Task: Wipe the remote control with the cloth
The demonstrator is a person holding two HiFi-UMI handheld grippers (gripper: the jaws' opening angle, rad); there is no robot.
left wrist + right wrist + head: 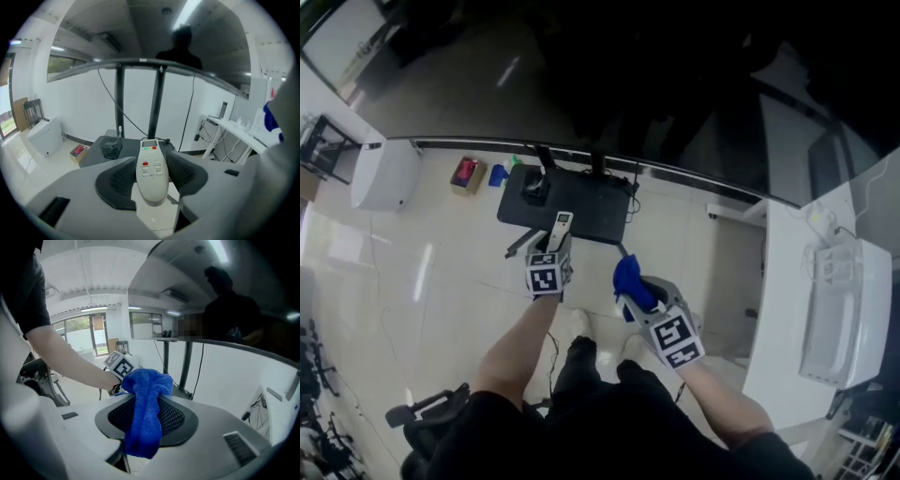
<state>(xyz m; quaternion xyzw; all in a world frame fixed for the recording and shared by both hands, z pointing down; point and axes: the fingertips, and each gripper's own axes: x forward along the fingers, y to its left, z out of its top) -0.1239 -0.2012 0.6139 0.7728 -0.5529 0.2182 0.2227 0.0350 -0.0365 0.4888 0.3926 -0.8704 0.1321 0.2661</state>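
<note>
Black table (pixel 592 214): I've got it low and ahead of both grippers on the pale floor. Nothing of the task lies on it; both pieces are in the air, short of its near edge.

Left gripper (pixel 554 251): Jaws set wide, pads (pixel 120 180) pressed on the two long sides of the remote. It's a firm sideways clamp near the lower half of the body.

Right gripper (pixel 643 298): Jaws partly closed and pinching the cloth, which bunches up above the pads and hangs down in front of them.

Blue cloth (pixel 146 405): Thick terry, soft and limp, light I'd say. It will fold around whatever I press it on. The loose bunch at the top is the part to wipe with, and I reckon the pinch sits far enough back to leave it free.

Remote control (pixel 152 172): White, rigid, smooth plastic, keypad and small display facing up toward me, top end sticking out past the jaws. Probably light, and slick on its rounded sides, so I expect it could slide or twist in the pads under a hard rub. Holding the edges leaves the button face open. In the head view the cloth is just beside it, apart, no contact yet.
</note>
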